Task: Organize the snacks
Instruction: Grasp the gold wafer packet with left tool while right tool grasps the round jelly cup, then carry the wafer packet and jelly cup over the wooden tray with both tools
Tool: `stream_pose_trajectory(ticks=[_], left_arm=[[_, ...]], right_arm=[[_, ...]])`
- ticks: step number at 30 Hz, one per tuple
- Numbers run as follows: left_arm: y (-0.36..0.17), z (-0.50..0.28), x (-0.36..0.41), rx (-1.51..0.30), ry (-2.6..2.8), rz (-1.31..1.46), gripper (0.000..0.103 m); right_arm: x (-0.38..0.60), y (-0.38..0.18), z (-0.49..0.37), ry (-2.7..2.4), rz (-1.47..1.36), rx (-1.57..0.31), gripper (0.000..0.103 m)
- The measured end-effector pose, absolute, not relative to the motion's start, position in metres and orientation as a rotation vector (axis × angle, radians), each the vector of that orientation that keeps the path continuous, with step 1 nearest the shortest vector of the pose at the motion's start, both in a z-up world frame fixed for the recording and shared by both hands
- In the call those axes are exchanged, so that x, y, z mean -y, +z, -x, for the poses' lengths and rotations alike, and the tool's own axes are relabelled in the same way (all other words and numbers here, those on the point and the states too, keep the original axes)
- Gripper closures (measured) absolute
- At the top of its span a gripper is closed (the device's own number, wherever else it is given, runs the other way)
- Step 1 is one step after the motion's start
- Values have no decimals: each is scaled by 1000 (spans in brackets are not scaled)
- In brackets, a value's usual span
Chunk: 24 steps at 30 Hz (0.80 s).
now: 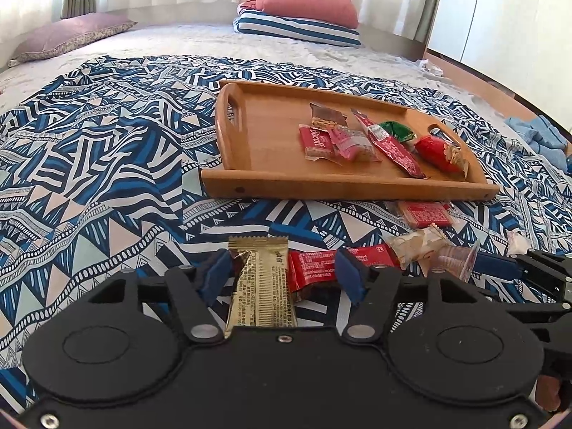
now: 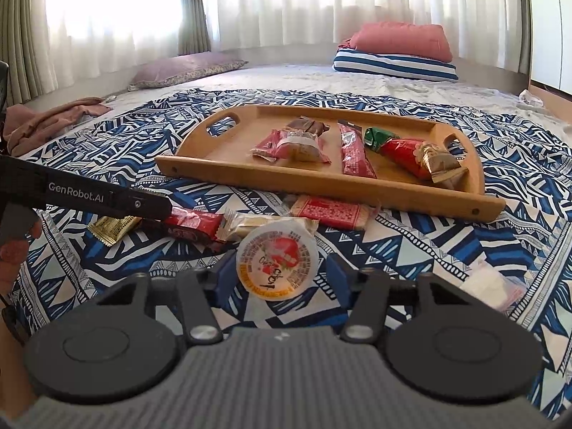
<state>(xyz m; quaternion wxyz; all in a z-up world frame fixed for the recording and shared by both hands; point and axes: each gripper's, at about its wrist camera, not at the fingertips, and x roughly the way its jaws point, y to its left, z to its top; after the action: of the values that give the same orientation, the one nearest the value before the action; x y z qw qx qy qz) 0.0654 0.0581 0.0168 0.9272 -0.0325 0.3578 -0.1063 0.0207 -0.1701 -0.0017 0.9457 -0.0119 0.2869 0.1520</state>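
A wooden tray (image 1: 250,178) (image 2: 200,166) on the patterned bedspread holds several wrapped snacks. My left gripper (image 1: 284,275) is open, its blue pads either side of a gold wrapped bar (image 1: 259,286) and a red wrapped bar (image 1: 314,268) lying on the spread. My right gripper (image 2: 277,277) is open around a round jelly cup (image 2: 277,261) with a strawberry lid. A red flat packet (image 1: 425,212) (image 2: 329,211) and a pale biscuit packet (image 1: 416,246) (image 2: 271,222) lie in front of the tray.
The left gripper's arm (image 2: 89,196) crosses the left of the right wrist view. Folded blankets (image 1: 300,14) and a pillow (image 1: 71,35) lie at the far end of the bed. A blue cloth (image 1: 536,136) lies at the right, a pink garment (image 2: 53,118) at the left.
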Motion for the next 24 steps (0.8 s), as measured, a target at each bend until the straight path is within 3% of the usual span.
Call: stream_pose_trajectory(ticks=[8, 24], left_arm=[[17, -53, -52, -709, -240, 13, 51], [25, -35, -47, -659, -166, -55, 52]], right_arm=[[168, -3, -20, 315, 31, -583, 48], [171, -1, -19, 301, 6, -578, 51]])
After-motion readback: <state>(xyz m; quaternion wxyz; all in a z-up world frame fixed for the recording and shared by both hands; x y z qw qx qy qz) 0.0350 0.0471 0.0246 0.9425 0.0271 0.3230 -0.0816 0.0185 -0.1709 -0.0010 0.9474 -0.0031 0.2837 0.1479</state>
